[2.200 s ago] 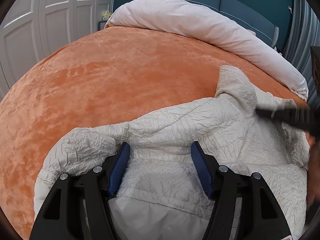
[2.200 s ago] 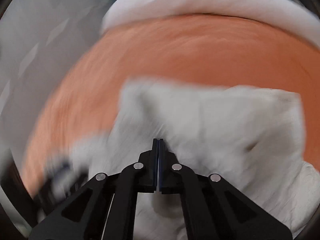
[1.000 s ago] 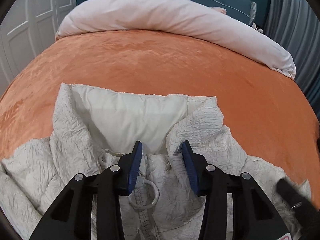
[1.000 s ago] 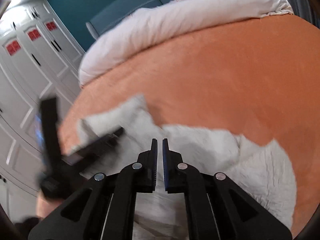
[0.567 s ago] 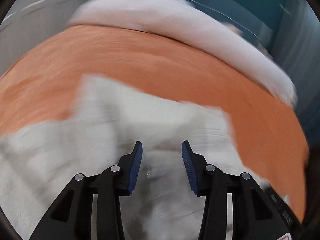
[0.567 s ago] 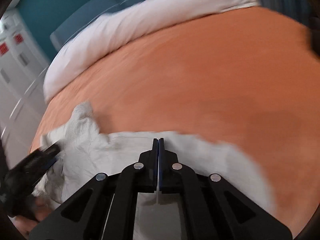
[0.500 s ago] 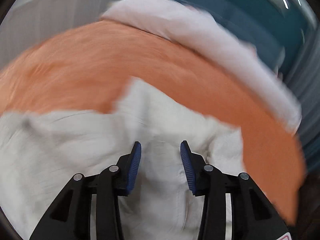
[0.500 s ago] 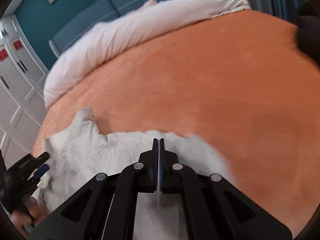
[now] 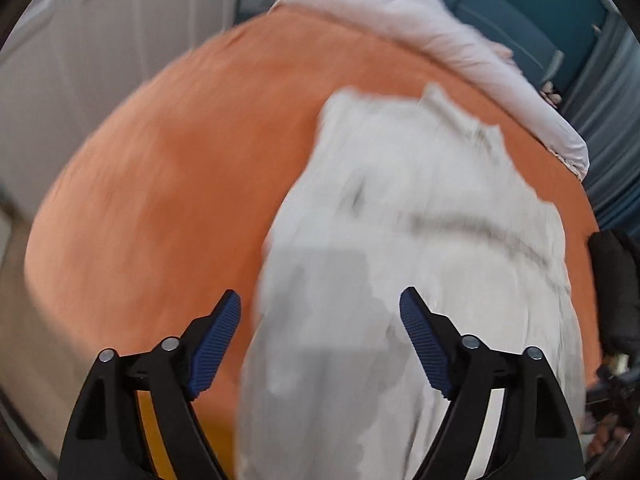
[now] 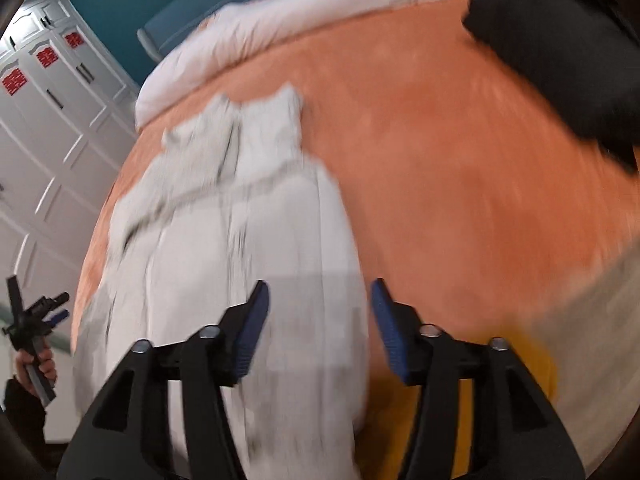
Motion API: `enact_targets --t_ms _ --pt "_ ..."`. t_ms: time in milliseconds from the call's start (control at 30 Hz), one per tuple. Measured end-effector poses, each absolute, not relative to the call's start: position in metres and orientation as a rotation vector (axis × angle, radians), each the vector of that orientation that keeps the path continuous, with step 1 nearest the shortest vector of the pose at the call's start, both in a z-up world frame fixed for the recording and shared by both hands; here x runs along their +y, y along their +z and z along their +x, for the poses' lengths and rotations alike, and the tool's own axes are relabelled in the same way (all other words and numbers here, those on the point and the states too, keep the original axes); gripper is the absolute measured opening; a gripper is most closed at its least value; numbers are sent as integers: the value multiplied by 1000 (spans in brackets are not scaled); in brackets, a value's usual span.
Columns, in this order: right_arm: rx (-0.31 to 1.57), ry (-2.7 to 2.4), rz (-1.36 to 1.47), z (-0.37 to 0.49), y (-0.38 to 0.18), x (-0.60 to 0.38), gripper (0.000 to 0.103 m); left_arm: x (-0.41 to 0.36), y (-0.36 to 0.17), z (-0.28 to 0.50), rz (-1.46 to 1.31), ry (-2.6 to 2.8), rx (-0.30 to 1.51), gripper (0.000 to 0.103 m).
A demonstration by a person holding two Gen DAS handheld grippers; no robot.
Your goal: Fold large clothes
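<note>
Both views are motion-blurred; fine detail of the garment is unreadable.

Garment: a white quilted jacket (image 9: 420, 240) lies on the orange bedspread (image 9: 180, 180), narrowed into a long strip. Its long axis runs from the near edge of the bed toward the far end, where the collar or hood end (image 10: 256, 120) points at the rolled white duvet (image 10: 304, 16). The near end drapes toward the bed's near edge, right under both cameras.

Left hand-held gripper (image 9: 320, 316): jaws spread wide, nothing between the pads. The jacket's near end sits ahead of it and slightly to its right; the strip's left edge falls between the fingers.

Right hand-held gripper (image 10: 316, 312): jaws likewise spread, holding nothing. Here the strip's right edge falls between the fingers, with the bulk of the jacket to its left.

So the two grippers flank the near end of the strip — one at each near corner, about equally close. The left unit also shows at the left edge of the right wrist view, held in a hand (image 10: 38, 364).

Judgement: the lengthwise folds look done; the likely next step is to pinch both near corners and carry them far, along the long axis, toward the collar. Risk — thick padding may slip from a shallow pinch.

A dark object (image 10: 560, 64) lies on the far right of the bed, well apart from the jacket.
</note>
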State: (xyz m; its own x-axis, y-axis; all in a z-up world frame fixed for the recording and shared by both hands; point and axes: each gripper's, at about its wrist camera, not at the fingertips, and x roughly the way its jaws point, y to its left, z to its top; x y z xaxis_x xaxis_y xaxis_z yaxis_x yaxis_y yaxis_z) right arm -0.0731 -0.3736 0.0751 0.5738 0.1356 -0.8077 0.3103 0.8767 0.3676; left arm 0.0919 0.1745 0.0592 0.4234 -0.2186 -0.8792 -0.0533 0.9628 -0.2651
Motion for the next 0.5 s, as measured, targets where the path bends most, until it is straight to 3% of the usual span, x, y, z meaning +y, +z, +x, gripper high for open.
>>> enact_targets --t_ms 267,500 --pt "1094 -30 576 -143 48 -355 66 198 33 2 -433 -140 1236 80" --pt "1125 82 543 -129 41 -327 72 178 19 -19 -464 -239 1249 80"
